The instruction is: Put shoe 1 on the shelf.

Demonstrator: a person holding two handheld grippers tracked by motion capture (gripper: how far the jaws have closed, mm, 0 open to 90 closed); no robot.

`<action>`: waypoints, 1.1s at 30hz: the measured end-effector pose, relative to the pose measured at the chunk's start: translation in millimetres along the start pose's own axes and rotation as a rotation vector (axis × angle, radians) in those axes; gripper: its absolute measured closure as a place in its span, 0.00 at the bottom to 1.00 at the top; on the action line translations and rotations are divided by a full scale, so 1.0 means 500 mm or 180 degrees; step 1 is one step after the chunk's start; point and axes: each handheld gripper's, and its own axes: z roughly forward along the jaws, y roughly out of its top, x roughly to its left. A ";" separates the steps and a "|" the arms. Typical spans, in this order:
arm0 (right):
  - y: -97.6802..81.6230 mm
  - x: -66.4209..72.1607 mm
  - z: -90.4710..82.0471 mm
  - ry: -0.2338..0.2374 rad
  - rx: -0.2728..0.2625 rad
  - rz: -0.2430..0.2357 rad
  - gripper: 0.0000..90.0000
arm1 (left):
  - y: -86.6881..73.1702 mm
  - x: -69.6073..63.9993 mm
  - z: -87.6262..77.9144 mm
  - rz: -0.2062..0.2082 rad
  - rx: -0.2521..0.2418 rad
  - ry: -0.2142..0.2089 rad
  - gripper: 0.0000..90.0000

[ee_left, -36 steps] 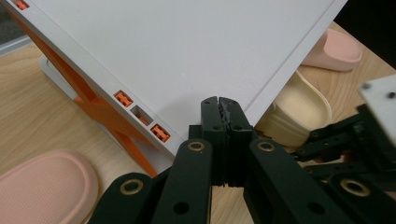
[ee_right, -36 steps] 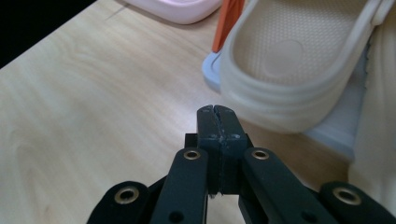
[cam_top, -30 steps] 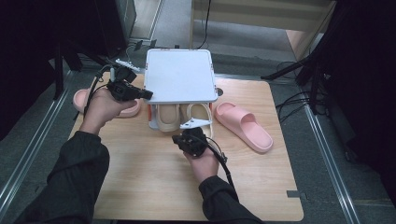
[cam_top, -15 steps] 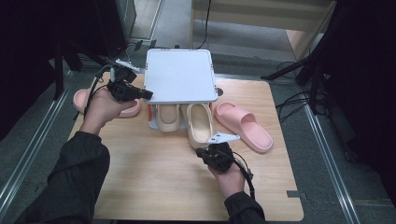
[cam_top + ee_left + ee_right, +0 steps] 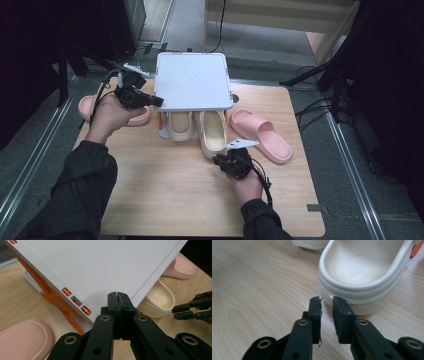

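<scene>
Cream clog is seen on the tabletop, heel end just ahead of the right gripper, whose jaws have just been opening, nothing between; left gripper jaws are pressed together by the rack.

The white shelf top covers the front halves of the 2 cream slippers; from above, the left one shows just its heel end, and the right one sticks out further. Whether their toes reach the back of the rack can't be told. The pink slipper at the left sits mostly behind the person's left hand and the left gripper. In the right gripper view, the cream slipper's toe end runs off the top edge. In the left gripper view, the pink slipper is cut off at the bottom left corner.
</scene>
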 end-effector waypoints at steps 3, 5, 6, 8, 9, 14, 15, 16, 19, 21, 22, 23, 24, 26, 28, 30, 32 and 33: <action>0.011 -0.001 0.007 -0.0030 -0.0041 -0.0028 0.76 | 0.000 0.000 0.000 -0.0006 -0.0007 -0.0006 0.99; 0.021 -0.002 0.016 -0.0064 -0.0026 -0.0047 0.74 | 0.000 0.000 0.000 -0.0004 -0.0006 -0.0003 0.99; 0.024 -0.002 0.019 -0.0074 -0.0029 -0.0045 0.74 | 0.000 0.000 0.000 -0.0004 -0.0005 -0.0003 0.99; 0.034 -0.004 0.029 -0.0079 -0.0045 -0.0050 0.74 | 0.000 0.000 0.000 -0.0004 -0.0007 -0.0003 1.00; 0.039 -0.006 0.034 -0.0077 -0.0044 -0.0047 0.74 | 0.000 0.000 0.000 -0.0007 -0.0007 -0.0003 0.99; 0.062 -0.009 0.055 -0.0078 -0.0092 -0.0034 0.75 | -0.001 0.001 0.000 -0.0003 -0.0012 -0.0006 0.99; 0.066 -0.010 0.059 -0.0080 -0.0084 -0.0033 0.75 | -0.001 0.001 0.000 -0.0001 -0.0017 -0.0007 0.99; 0.070 -0.011 0.064 -0.0085 -0.0107 -0.0070 0.75 | -0.001 0.001 0.000 -0.0001 -0.0018 -0.0008 0.99; 0.080 -0.014 0.074 -0.0107 -0.0089 -0.0098 0.74 | -0.001 0.001 -0.001 -0.0005 -0.0020 -0.0001 0.99; 0.084 -0.017 0.080 -0.0091 -0.0105 -0.0103 0.74 | -0.002 0.003 -0.002 -0.0004 -0.0012 -0.0006 0.98; 0.086 -0.018 0.081 -0.0087 -0.0103 -0.0089 0.73 | -0.002 0.004 -0.003 -0.0011 -0.0015 -0.0018 0.97; 0.086 -0.019 0.083 -0.0065 -0.0111 -0.0084 0.71 | -0.002 0.005 -0.003 -0.0022 -0.0021 -0.0030 0.97; 0.086 -0.019 0.082 -0.0042 -0.0112 -0.0063 0.69 | -0.003 0.006 -0.003 -0.0045 -0.0031 -0.0046 0.96; 0.085 -0.017 0.082 -0.0022 -0.0058 -0.0053 0.68 | -0.004 0.010 -0.004 -0.0067 -0.0042 -0.0081 0.94; 0.080 -0.012 0.079 -0.0008 -0.0016 -0.0098 0.66 | -0.003 0.011 -0.005 -0.0079 -0.0036 -0.0096 0.91; 0.074 -0.008 0.073 0.0023 -0.0023 -0.0117 0.65 | -0.003 0.009 -0.005 -0.0057 -0.0040 -0.0089 0.90; 0.066 -0.003 0.062 0.0109 -0.0017 -0.0102 0.62 | -0.003 0.008 -0.005 -0.0062 -0.0050 -0.0077 0.86; 0.064 -0.002 0.059 0.0126 -0.0010 -0.0092 0.60 | -0.003 0.008 -0.006 -0.0061 -0.0056 -0.0067 0.84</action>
